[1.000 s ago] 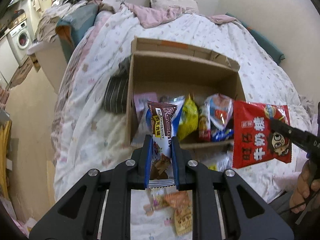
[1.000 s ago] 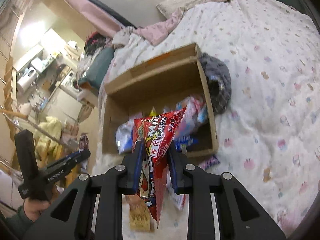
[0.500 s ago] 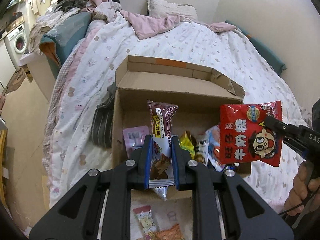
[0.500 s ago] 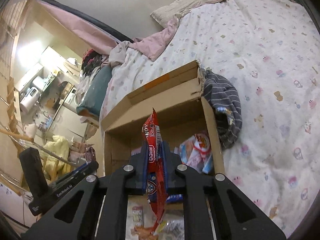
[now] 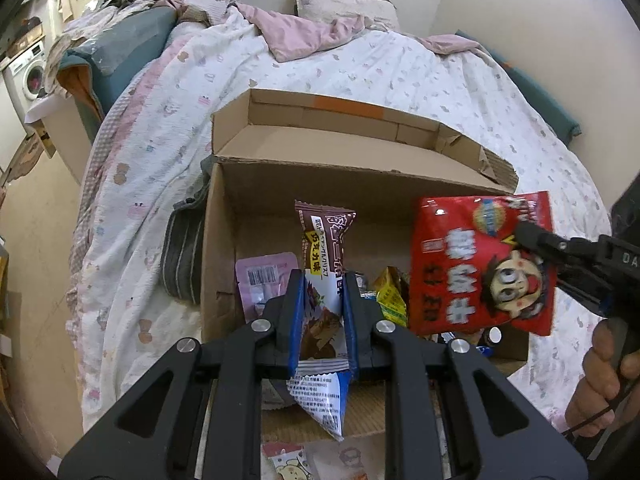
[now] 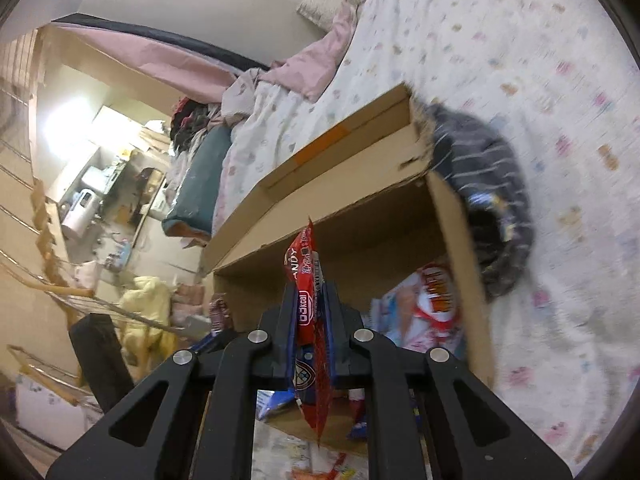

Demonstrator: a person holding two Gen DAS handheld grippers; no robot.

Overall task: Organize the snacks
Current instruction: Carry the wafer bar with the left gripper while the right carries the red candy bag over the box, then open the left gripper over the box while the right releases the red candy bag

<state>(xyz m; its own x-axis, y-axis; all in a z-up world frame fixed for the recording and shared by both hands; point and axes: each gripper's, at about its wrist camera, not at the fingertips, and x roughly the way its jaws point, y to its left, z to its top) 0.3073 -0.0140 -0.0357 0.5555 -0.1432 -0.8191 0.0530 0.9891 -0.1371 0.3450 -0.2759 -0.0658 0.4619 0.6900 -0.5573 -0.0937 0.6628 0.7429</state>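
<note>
In my left wrist view, a white front-loading washing machine (image 5: 30, 76) sits at the far left edge, and the white quilt printed with small pastel figures (image 5: 168, 128) spreads across the upper half of the frame. A dark grey striped cloth (image 5: 182, 256) lies bunched against the left wall of the open brown cardboard box (image 5: 218, 248), which fills the middle of the frame with its flaps up. Inside it, low at the left, a pale pink flat pouch with a barcode (image 5: 264, 280) leans on the box wall. At bottom centre my left gripper (image 5: 322, 320) pinches the brown chocolate-wafer wrapper with a yellow label (image 5: 324, 240) between its narrow blue-lined jaws; the wrapper stands upright over the box's near edge, its top reaching up in front of the back wall. Just to its right a yellow crinkled snack packet (image 5: 390, 296) lies in the box. Further right, my right gripper (image 5: 524, 232) comes in from the right edge and holds the red milk-candy bag with a cartoon face (image 5: 480, 276) by its upper right corner, the bag hanging flat over the right part of the box. My right hand (image 5: 604, 376) grips the handle at the lower right.

In my right wrist view, the box stands at centre, the striped cloth to its right, and the red bag is seen edge-on, clamped tight between my jaws at bottom centre.
</note>
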